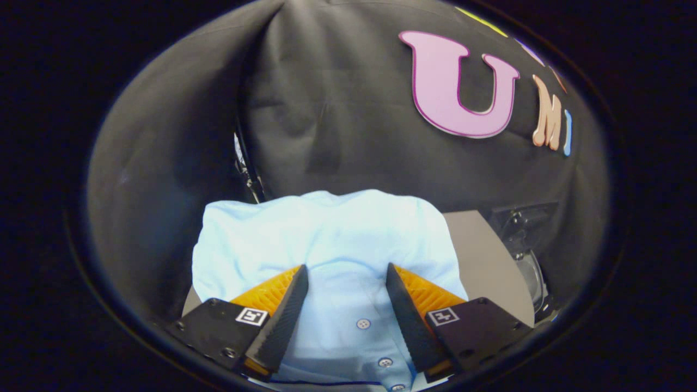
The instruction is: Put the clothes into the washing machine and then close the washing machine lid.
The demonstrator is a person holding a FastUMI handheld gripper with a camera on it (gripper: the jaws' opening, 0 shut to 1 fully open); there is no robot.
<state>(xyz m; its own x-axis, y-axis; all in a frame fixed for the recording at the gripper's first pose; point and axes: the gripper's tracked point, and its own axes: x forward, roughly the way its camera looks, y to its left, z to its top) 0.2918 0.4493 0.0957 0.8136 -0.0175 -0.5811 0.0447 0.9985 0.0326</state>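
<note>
Now gripper (347, 277) fingers spread wide, nothing pinched. Light blue button shirt (326, 239) lies flat on grey counter (479, 256), right under and between fingers. Fingers open so they can drop down and grab shirt. Washing machine not found yet.

Black cloth wall (337, 109) forms the backdrop, hanging in soft folds with a vertical seam at a corner. A grey table (484, 261) stands in front of the wall. Lighting is dim and even, without hard shadows.
</note>
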